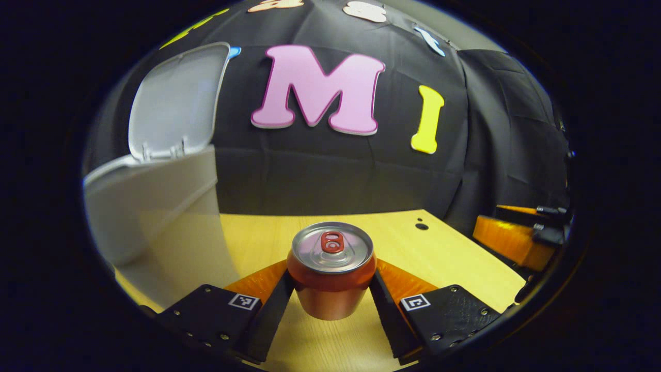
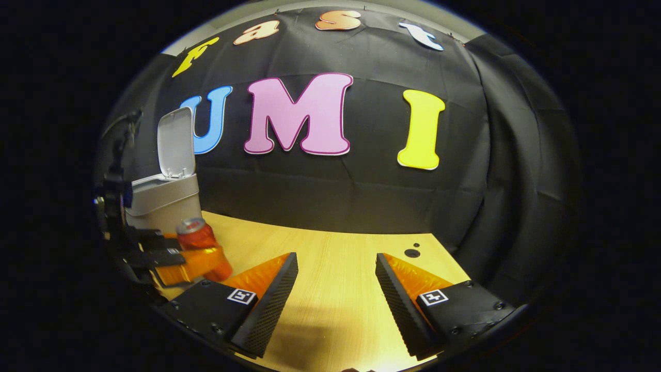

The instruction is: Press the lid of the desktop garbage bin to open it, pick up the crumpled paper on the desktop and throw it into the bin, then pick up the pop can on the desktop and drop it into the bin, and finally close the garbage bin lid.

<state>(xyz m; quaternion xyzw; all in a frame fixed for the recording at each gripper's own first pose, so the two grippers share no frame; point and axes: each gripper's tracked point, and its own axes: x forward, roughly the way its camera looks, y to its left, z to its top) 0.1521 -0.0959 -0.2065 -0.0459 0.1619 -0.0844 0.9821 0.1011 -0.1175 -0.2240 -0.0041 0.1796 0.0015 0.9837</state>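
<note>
A red pop can (image 1: 330, 279) with a silver top stands upright between the fingers of my left gripper (image 1: 331, 274), which presses it from both sides. The grey desktop bin (image 1: 155, 206) rises close on the left, its lid (image 1: 175, 103) swung up and open. In the right gripper view the same can (image 2: 199, 237) sits in the left gripper (image 2: 175, 258) just in front of the bin (image 2: 165, 199), under the raised lid (image 2: 176, 142). My right gripper (image 2: 335, 261) hangs open over bare tabletop, nothing between its fingers. It also appears at the far right of the left gripper view (image 1: 516, 237).
The light wooden table (image 1: 454, 258) ends at the black cloth wall behind and at an edge on the right. A small dark hole (image 2: 411, 253) marks the table near its back right corner. Open table surface lies between the two grippers.
</note>
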